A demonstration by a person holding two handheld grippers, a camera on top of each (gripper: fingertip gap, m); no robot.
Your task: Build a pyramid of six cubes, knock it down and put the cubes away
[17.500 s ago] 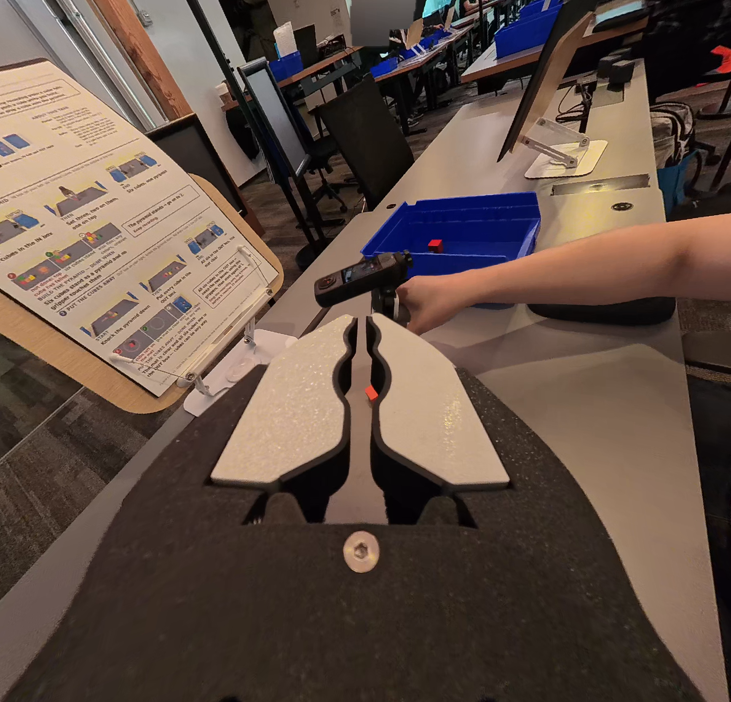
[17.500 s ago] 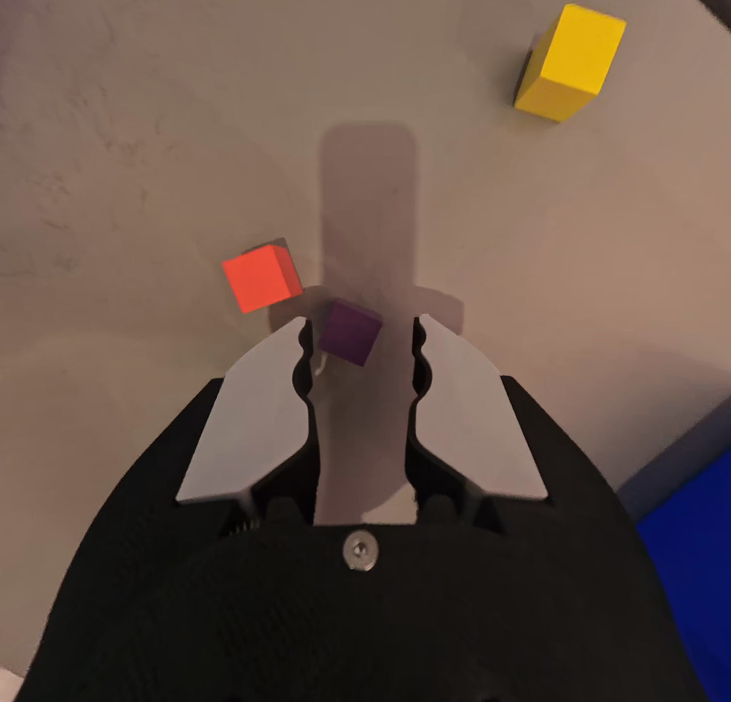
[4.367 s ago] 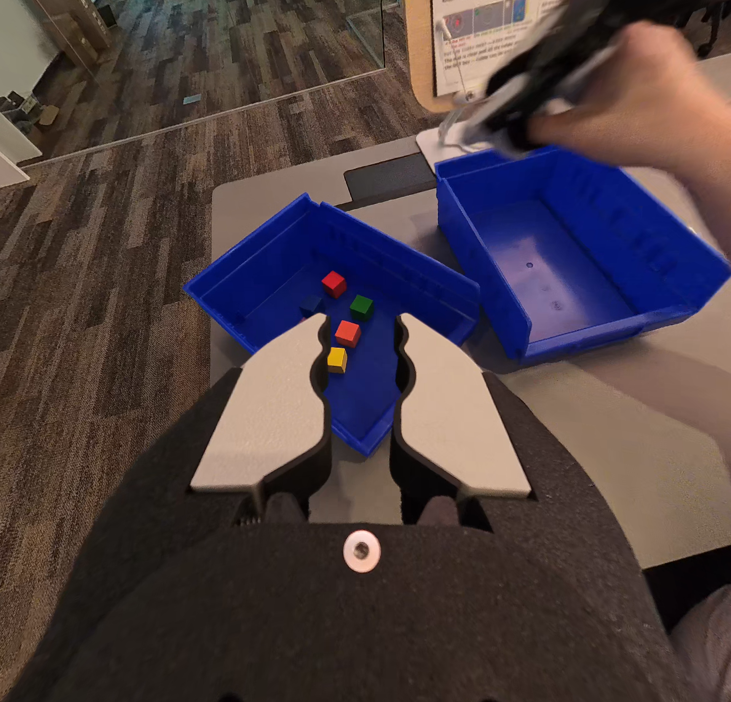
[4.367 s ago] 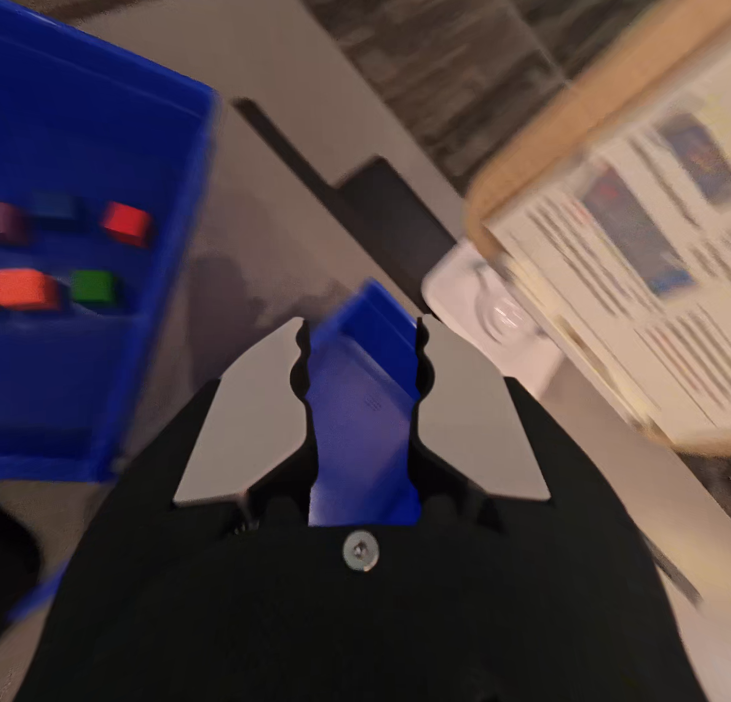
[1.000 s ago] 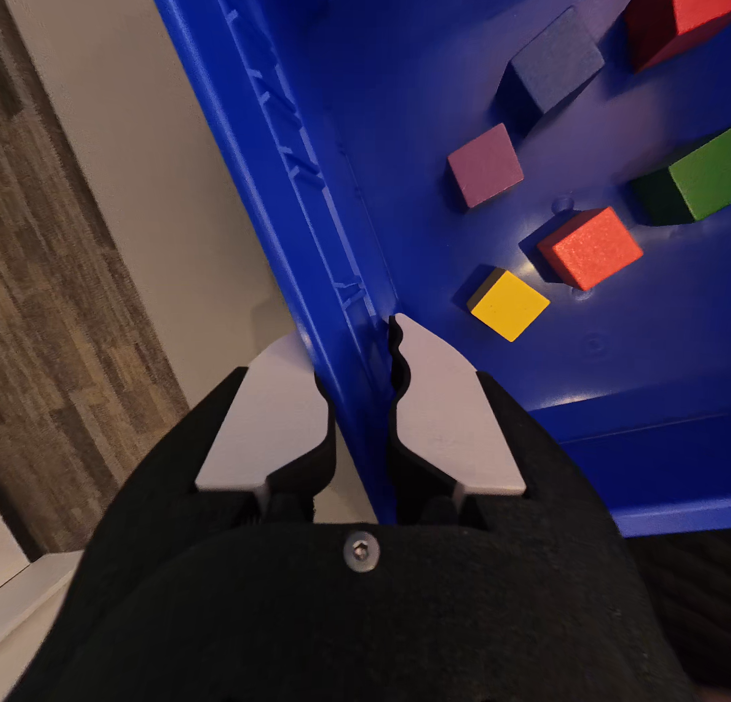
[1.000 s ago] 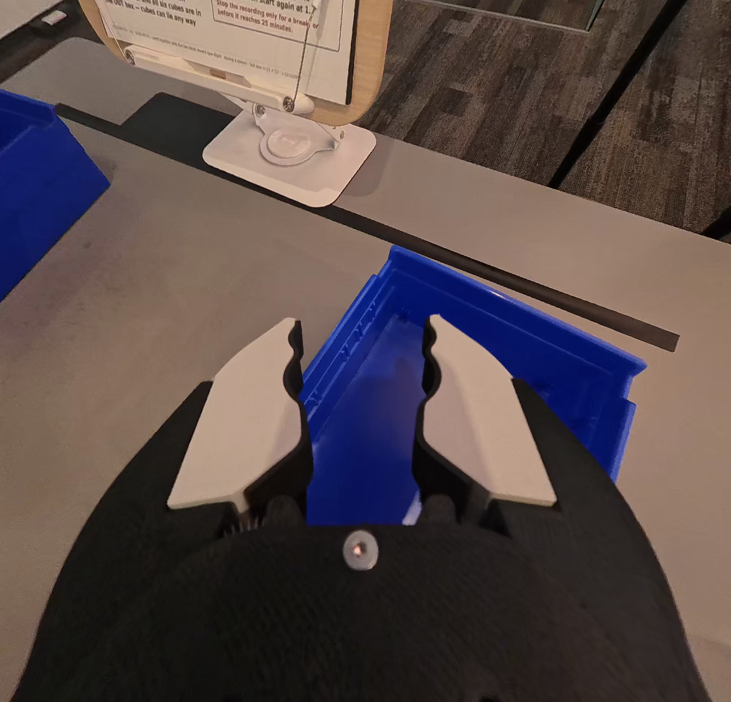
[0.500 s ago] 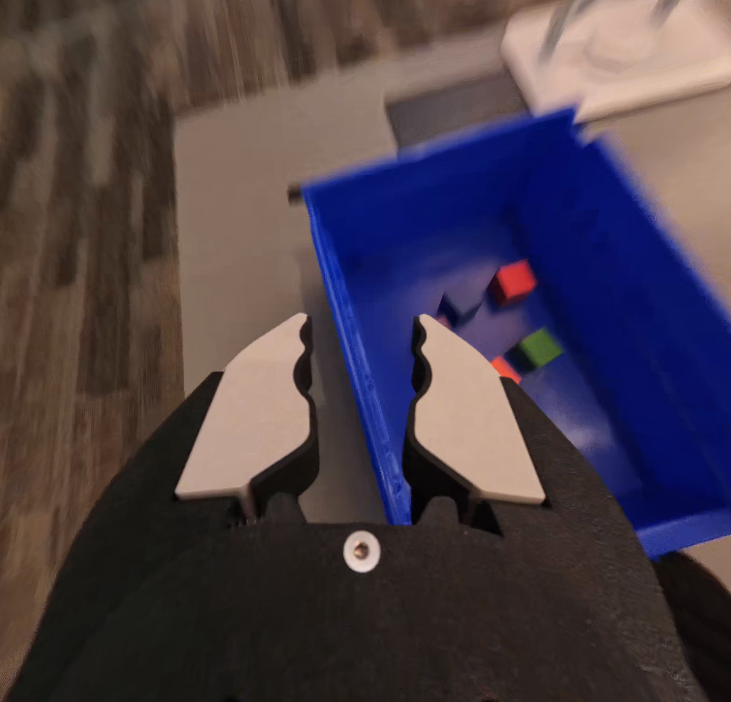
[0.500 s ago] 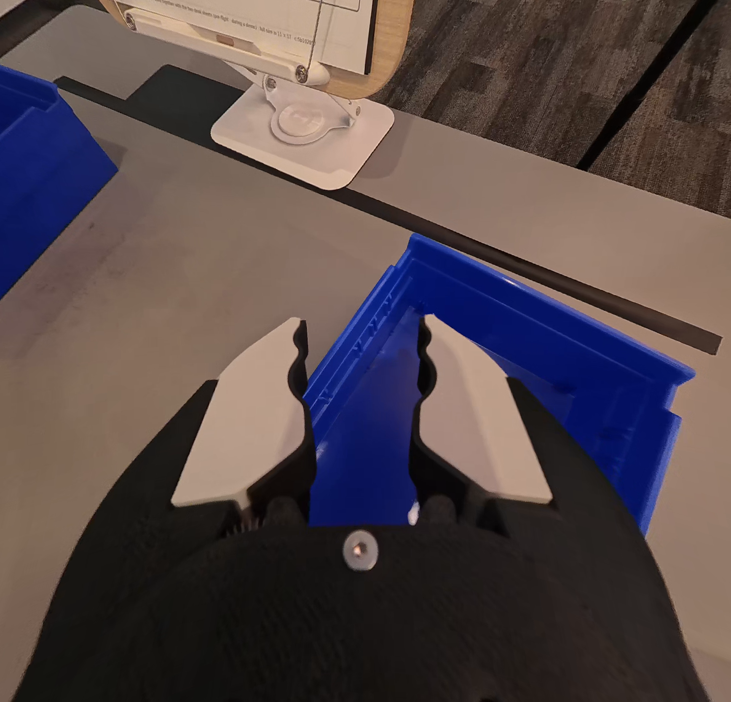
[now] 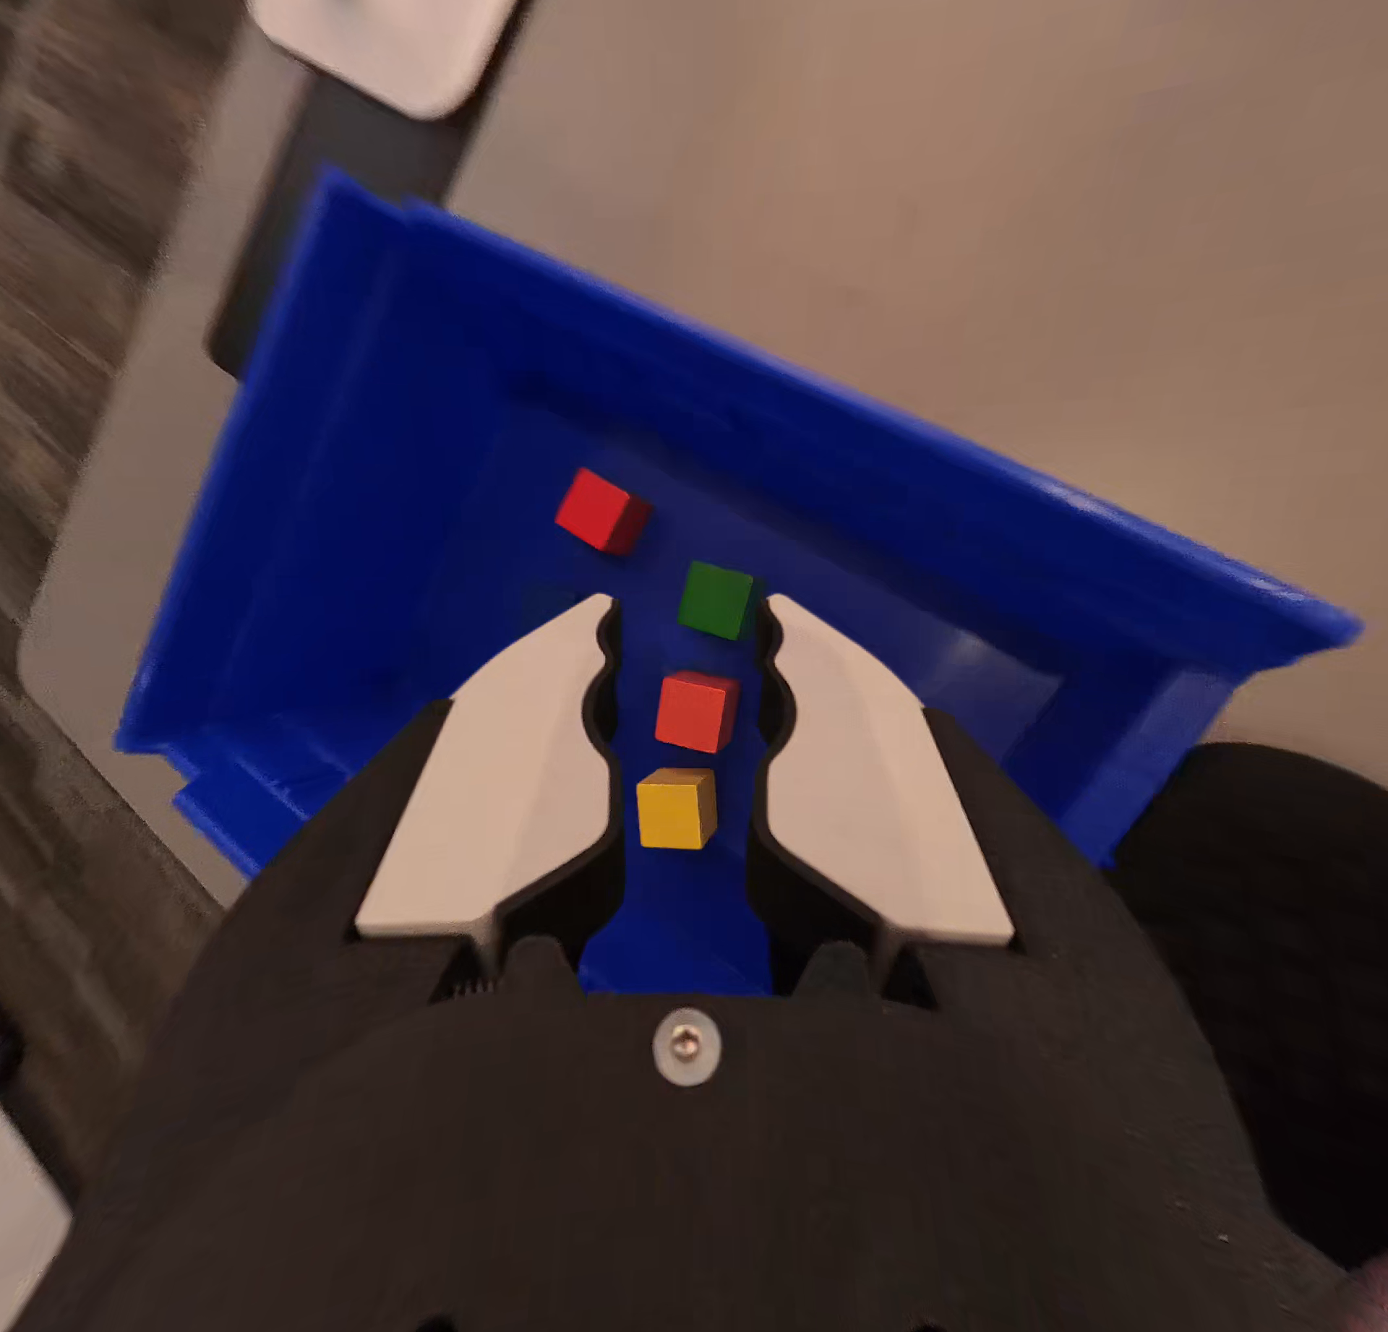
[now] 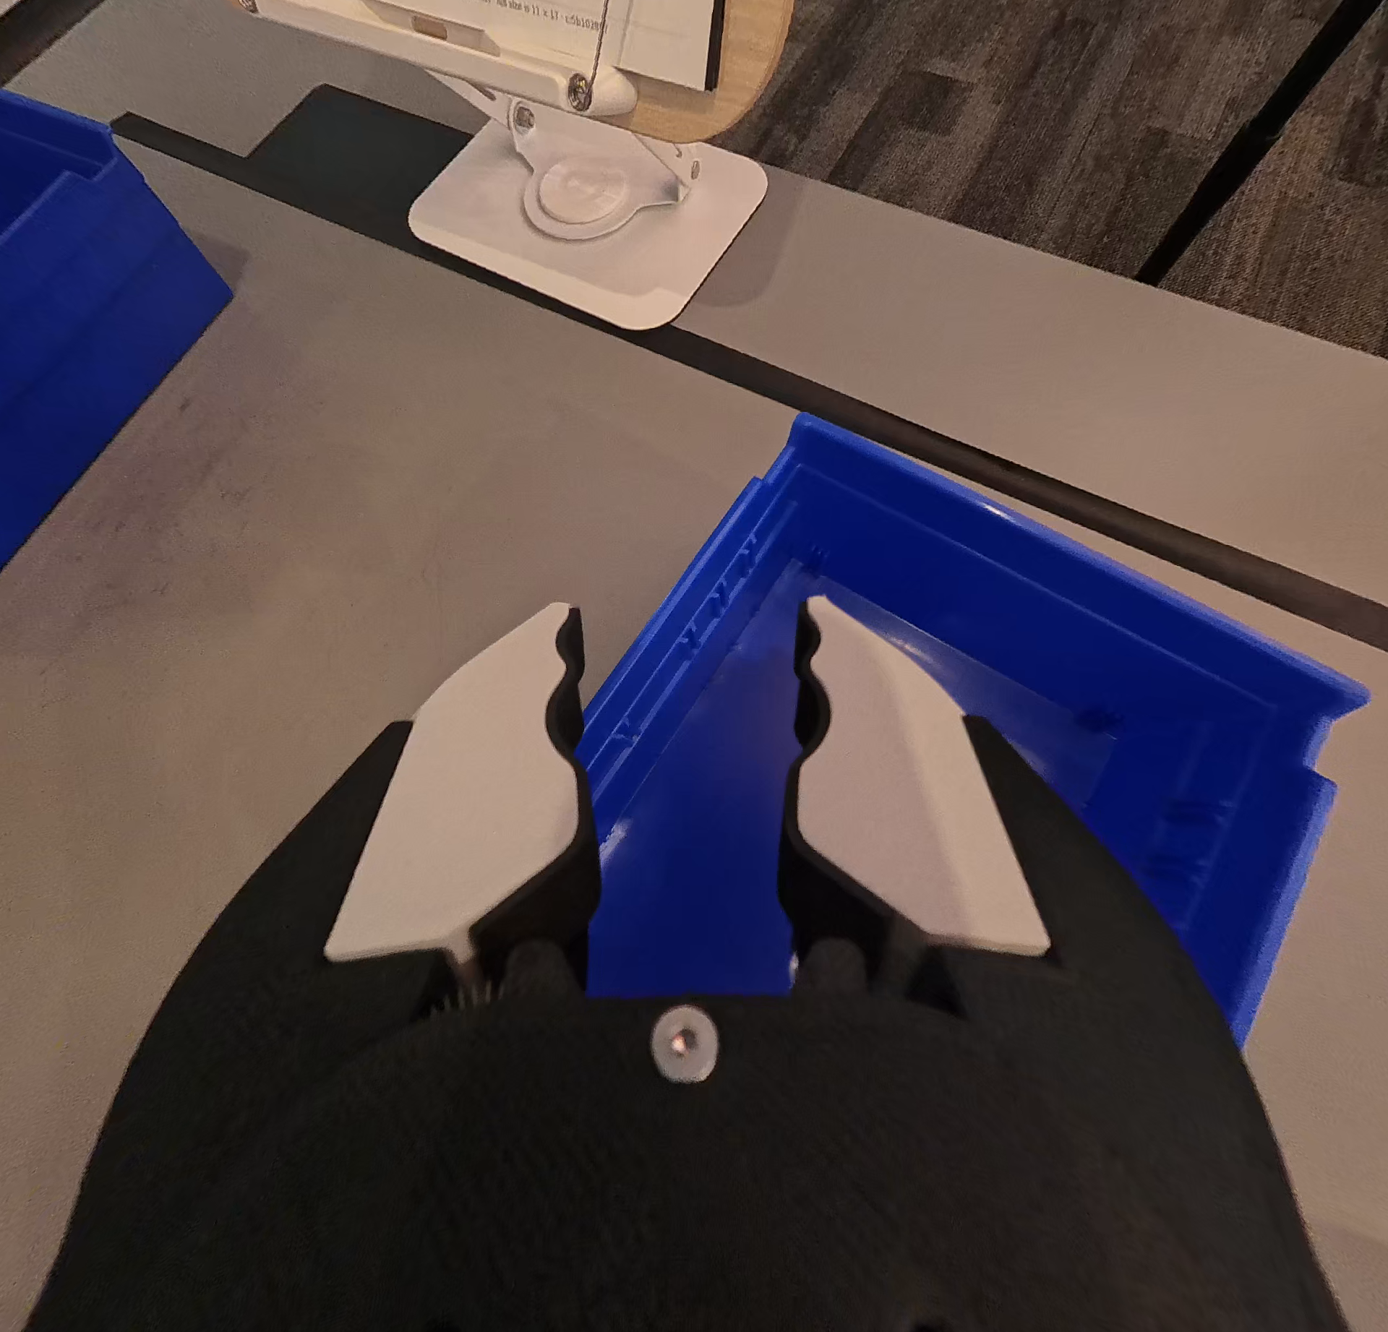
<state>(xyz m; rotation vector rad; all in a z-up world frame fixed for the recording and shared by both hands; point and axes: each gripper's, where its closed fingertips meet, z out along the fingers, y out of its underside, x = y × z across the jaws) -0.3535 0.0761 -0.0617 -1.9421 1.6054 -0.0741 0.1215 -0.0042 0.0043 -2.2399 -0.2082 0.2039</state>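
Your left gripper (image 9: 685,609) hovers above the cube bin (image 9: 939,470), jaws apart and holding nothing, lined up over the yellow cube (image 9: 674,808), probably to pick it. Your right gripper (image 10: 687,620) straddles the other bin's (image 10: 1051,567) wall, unclamped.

each wrist view looks steeply down, close above its own blue bin (image 9: 901,470).

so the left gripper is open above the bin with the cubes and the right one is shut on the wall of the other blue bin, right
Not quite. The right gripper is open, its fingers either side of the empty blue bin's wall, as the right wrist view shows. The left gripper is indeed open above the bin with the cubes.
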